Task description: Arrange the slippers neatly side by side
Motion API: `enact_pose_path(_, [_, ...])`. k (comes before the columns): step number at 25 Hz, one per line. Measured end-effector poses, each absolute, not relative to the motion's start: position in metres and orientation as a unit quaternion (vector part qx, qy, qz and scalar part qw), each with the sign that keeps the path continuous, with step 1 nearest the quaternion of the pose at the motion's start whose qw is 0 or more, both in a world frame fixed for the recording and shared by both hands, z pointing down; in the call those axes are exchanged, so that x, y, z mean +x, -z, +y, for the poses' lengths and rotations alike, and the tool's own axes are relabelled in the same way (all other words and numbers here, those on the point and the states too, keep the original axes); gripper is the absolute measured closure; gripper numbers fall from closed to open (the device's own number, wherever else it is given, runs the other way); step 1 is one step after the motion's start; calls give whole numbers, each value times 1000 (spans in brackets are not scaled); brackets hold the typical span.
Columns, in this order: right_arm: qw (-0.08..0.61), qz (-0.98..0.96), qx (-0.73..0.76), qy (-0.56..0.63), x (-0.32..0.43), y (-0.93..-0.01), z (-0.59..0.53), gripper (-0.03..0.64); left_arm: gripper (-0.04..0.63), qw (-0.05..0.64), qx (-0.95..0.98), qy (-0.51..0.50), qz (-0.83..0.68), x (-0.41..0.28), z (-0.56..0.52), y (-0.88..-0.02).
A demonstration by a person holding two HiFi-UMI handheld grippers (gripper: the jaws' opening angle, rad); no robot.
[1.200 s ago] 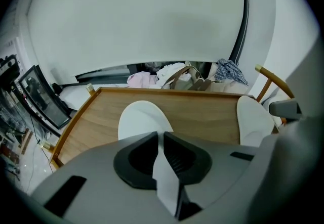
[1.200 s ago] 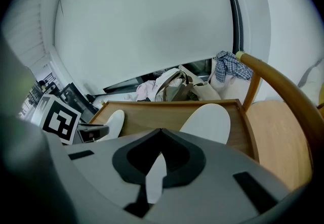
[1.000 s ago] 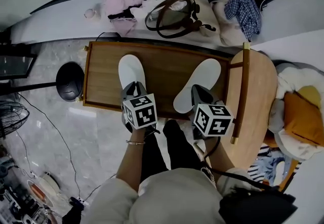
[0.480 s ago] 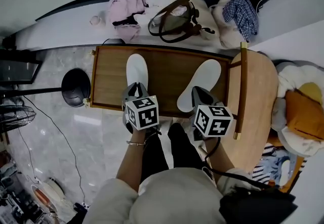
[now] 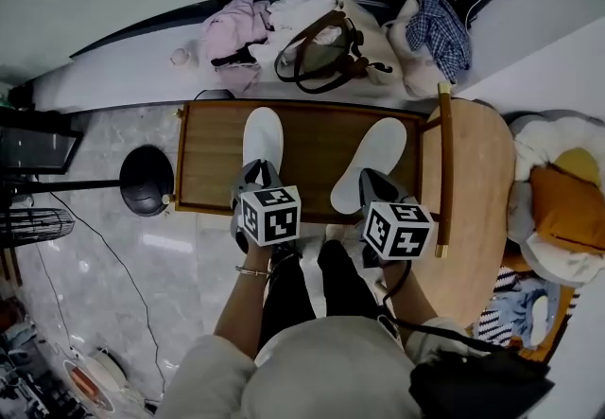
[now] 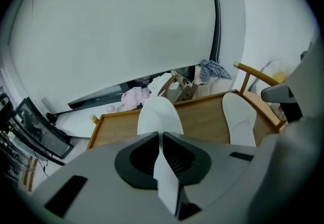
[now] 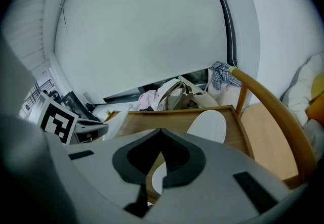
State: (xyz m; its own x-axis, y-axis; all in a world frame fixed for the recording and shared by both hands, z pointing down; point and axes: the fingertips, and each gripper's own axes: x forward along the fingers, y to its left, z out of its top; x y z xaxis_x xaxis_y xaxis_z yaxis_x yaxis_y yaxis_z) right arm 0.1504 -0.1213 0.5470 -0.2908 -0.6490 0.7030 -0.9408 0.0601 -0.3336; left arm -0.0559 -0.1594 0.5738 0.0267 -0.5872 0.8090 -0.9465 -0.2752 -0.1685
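Two white slippers lie toe-away on a low wooden table (image 5: 312, 129). The left slipper (image 5: 262, 136) sits near the table's left-middle, and my left gripper (image 5: 257, 173) is shut on its heel. In the left gripper view a white strip of that slipper (image 6: 159, 116) is pinched between the jaws of the left gripper (image 6: 161, 135). The right slipper (image 5: 371, 162) lies angled towards the right. My right gripper (image 5: 369, 184) is at its heel. In the right gripper view, the right gripper (image 7: 161, 132) has its jaws closed, with the white heel of the right slipper (image 7: 208, 125) showing in their gap.
A curved wooden chair (image 5: 473, 171) stands right of the table. Against the wall behind are a handbag (image 5: 326, 39), pink clothes (image 5: 227, 29) and a checked cloth (image 5: 444, 20). A black lamp base (image 5: 146, 181) sits on the floor at the left. The person's legs (image 5: 312, 275) are below the table's near edge.
Both grippers have risen a little with the slipper heels in them. The left slipper now points straighter away from me. The right slipper keeps its slant.
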Motion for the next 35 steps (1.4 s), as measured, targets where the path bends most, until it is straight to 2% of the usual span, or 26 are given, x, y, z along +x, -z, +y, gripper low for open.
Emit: enact_pose_path(35, [198, -656, 597, -417, 189, -579, -112, 583, 558, 251, 695, -442, -509, -12, -171, -633])
